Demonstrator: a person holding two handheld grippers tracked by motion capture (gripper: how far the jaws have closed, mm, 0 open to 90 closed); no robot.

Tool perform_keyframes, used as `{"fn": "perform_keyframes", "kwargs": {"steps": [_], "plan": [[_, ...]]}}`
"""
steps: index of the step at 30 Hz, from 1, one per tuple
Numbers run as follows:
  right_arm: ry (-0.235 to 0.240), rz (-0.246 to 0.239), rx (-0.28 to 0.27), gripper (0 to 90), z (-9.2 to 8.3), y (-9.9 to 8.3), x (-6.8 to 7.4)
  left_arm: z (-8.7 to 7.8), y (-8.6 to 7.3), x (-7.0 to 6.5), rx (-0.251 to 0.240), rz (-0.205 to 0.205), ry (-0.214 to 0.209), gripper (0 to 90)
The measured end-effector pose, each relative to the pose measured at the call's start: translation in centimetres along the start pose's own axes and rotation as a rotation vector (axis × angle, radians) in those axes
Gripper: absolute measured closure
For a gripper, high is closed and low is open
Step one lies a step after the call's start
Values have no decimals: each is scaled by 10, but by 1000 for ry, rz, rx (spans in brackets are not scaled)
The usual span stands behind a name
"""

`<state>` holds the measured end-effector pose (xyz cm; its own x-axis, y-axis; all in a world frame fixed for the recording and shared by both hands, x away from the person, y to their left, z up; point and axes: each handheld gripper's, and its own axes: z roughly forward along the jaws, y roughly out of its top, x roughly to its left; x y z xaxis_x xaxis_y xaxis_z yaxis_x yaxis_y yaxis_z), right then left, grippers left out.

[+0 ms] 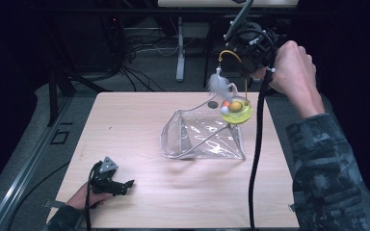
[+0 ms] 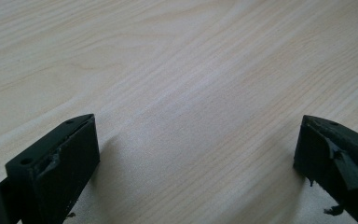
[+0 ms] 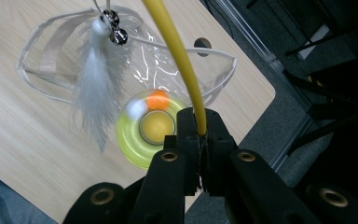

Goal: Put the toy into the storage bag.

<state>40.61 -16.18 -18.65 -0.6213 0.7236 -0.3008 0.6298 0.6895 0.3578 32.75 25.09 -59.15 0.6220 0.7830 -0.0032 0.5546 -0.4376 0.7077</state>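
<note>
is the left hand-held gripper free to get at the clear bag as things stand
Probably yes: the left hand-held gripper rests open and empty on the table, and bare wood lies between it and the clear bag.

L gripper low & idle, R gripper raised & clamped.
L gripper (image 1: 125, 185) lies at near-left corner of bench, held by L hand (image 1: 84, 196), forearm coming in from bottom edge; jaws wide apart w/ nothing between. R gripper (image 3: 201, 136) up high over far-right side, gripped by R hand (image 1: 294, 72) in a fist, camo sleeve (image 1: 332, 173) along right edge; jaws pinched tight on yellow rod (image 3: 179, 56), cable hanging down.
</note>
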Motion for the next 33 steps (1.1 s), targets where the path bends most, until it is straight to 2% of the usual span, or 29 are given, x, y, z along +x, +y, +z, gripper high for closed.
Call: {"fn": "perform_keyframes", "kwargs": {"steps": [3, 12, 24, 29, 33], "plan": [[-7, -12, -10, 877, 0, 6, 3, 0, 0, 0, 0, 0, 0, 0], [-5, -6, -55, 877, 7, 18, 10, 0, 0, 0, 0, 0, 0, 0], [0, -30, -61, 877, 24, 28, 21, 0, 0, 0, 0, 0, 0, 0], [15, -24, -67, 876, 34, 31, 24, 0, 0, 0, 0, 0, 0, 0], [26, -30, -44, 877, 46, 34, 25, 0, 0, 0, 0, 0, 0, 0]]}}
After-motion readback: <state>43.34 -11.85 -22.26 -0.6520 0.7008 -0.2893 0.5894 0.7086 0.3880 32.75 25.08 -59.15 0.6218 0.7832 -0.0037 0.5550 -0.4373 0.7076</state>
